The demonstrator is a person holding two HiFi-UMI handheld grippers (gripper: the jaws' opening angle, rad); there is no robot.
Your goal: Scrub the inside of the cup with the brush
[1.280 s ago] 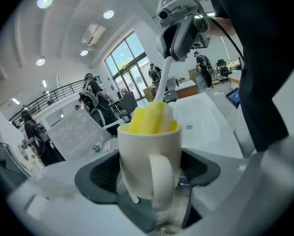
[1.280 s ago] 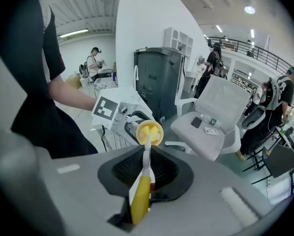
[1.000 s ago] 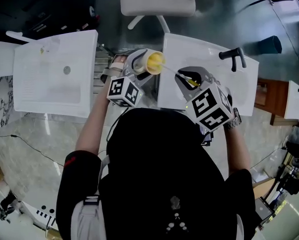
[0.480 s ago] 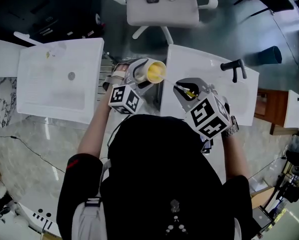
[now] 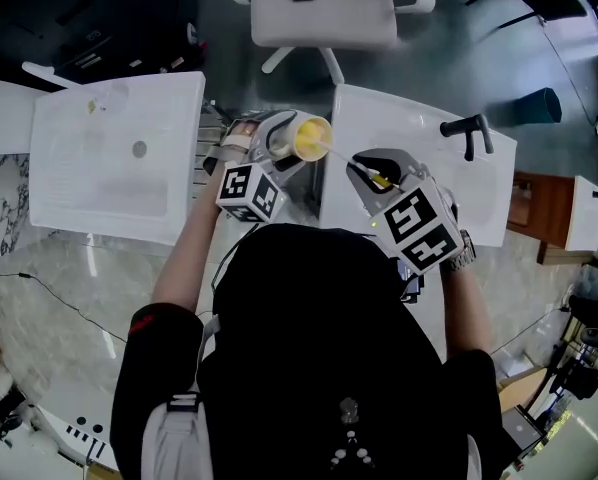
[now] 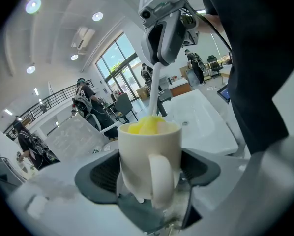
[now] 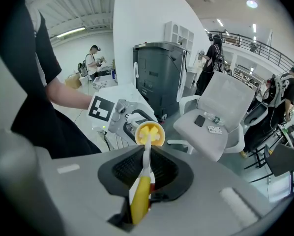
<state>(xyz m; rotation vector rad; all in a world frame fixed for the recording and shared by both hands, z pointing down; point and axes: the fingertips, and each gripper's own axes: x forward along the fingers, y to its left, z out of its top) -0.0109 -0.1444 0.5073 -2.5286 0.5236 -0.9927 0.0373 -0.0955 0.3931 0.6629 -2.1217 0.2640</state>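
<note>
Scene: seen from above, a person stands between two white sink basins (image 5: 109,158), with a gripper raised in each hand at the centre of the frame.
Cup: a white mug (image 6: 148,154) held in mid-air at upper centre. It is tipped on its side so the mouth faces the other hand, which lets the tool reach in.
Left gripper (image 6: 149,173): its jaws are clamped on the cup's two sides, with the cup's handle towards this gripper's camera. This keeps the cup steady.
Right gripper (image 7: 144,173): its jaws are squeezed on the brush's yellow handle and aimed at the cup's mouth.
Brush (image 7: 139,200): a thin white stem runs from the jaws to a yellow head, which sits inside the cup and fills its opening.
Stage: scrubbing appears to be under way.
Background: an office chair (image 5: 319,8) at top centre.
</note>
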